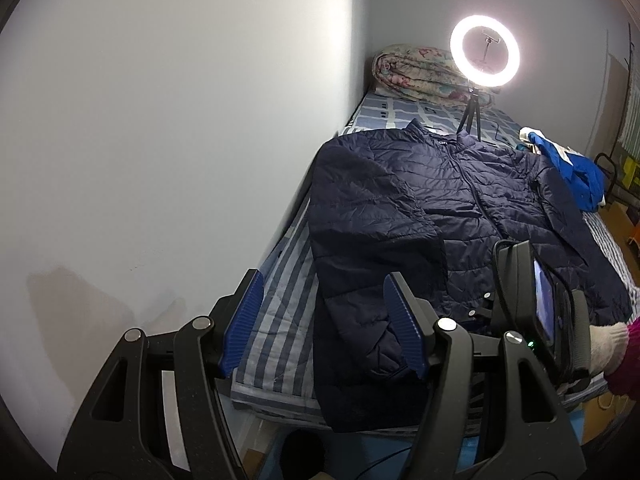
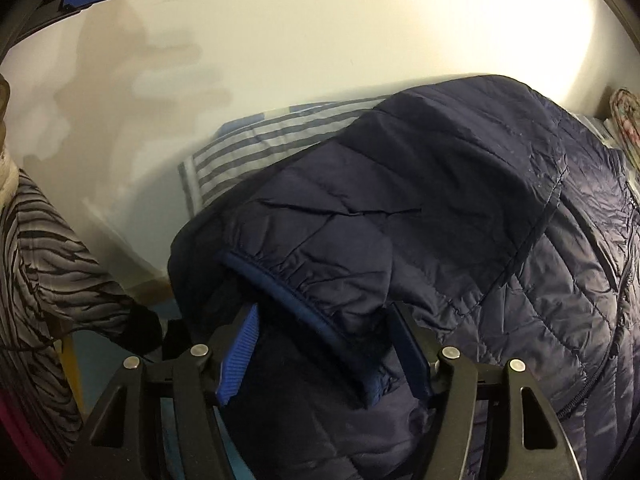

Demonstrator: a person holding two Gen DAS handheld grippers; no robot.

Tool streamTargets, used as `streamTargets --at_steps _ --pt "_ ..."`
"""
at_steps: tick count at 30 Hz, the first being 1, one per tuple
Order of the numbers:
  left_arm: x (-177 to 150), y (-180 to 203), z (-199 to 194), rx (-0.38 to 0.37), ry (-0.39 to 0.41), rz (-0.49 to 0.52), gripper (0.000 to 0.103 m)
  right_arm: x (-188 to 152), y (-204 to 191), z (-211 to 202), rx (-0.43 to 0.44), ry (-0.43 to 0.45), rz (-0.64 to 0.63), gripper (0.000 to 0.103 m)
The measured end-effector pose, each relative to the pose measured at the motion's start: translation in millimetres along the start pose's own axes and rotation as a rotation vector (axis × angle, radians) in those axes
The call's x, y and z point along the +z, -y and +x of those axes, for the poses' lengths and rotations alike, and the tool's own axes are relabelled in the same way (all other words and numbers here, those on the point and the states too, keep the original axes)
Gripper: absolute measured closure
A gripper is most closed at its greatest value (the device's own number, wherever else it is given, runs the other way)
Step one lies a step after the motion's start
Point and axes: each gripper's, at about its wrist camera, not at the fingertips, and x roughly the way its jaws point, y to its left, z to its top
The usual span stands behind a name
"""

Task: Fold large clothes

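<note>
Along a pale wall [image 1: 160,120], found a bed [image 1: 280,280] with blue-and-grey striped bedding. Found a navy quilted jacket [image 1: 480,208] spread flat over most of it, front up, zip closed, collar toward the far end. Noted one sleeve [image 1: 368,240] laid down along the jacket's wall side, reaching the near edge of the bed. Beyond the collar, saw a rolled floral quilt [image 1: 412,76] against the wall. Saw a crumpled blue garment [image 1: 576,176] at the far shoulder, and a lit ring lamp [image 1: 485,51] on a small tripod.

Saw the left gripper [image 1: 324,292] held above the near end of the bed, jaws apart and empty, striped bedding and sleeve showing between them. Saw the right gripper [image 2: 324,312], carried by a gloved hand [image 1: 608,346], low over the jacket's hem. Jaws stood apart, with the sleeve's blue-trimmed cuff [image 2: 288,280] lying between the pads but not pinched.
</note>
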Motion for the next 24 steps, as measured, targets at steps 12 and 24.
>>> streamTargets --at_steps 12,24 --pt "22 6 9 0.001 0.013 0.011 0.038 11 29 -16 0.054 0.05 0.112 0.096" --pt "65 18 17 -0.056 0.058 0.025 0.038 38 154 -131 0.085 0.363 0.424 0.097"
